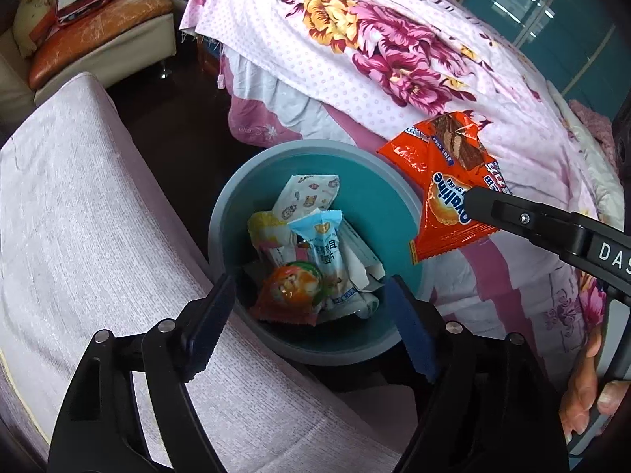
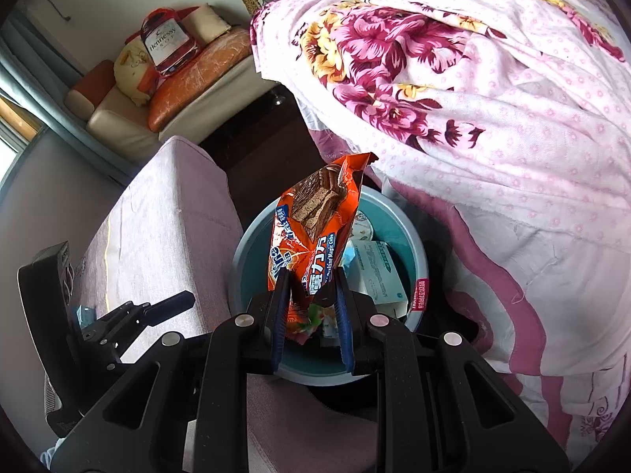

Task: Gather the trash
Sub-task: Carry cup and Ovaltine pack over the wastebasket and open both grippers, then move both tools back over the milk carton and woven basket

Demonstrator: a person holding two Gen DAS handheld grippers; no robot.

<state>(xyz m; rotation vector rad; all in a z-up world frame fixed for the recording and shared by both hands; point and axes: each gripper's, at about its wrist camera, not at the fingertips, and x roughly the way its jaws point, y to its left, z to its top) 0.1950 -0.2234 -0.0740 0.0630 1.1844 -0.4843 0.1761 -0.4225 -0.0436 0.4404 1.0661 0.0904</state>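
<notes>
Above a teal wastebasket standing between a pink upholstered seat and a bed draped in a floral quilt: hovering with the left gripper, jaws spread wide and grasping nothing, aiming down at the wrappers already lying inside, among them a pale blue snack wrapper and an orange candy wrapper.

Just beside it, pinching an orange Ovaltine wrapper by its lower end in the right gripper, jaws narrowed onto the foil, most of the packet sticking up and out past the fingertips.

Seen from the left wrist, hanging near the bed-side rim rather than squarely over the middle of the opening; seen from the right wrist, looking lined up over the wastebasket.

Likely risks:
- Letting go this close to the rim, and sending the light foil drifting onto the quilt or down to the dark floor beside the wastebasket.
- Foil clinging to one pad instead of dropping.
- Bumping the empty left gripper, which is crowding the same opening.
</notes>
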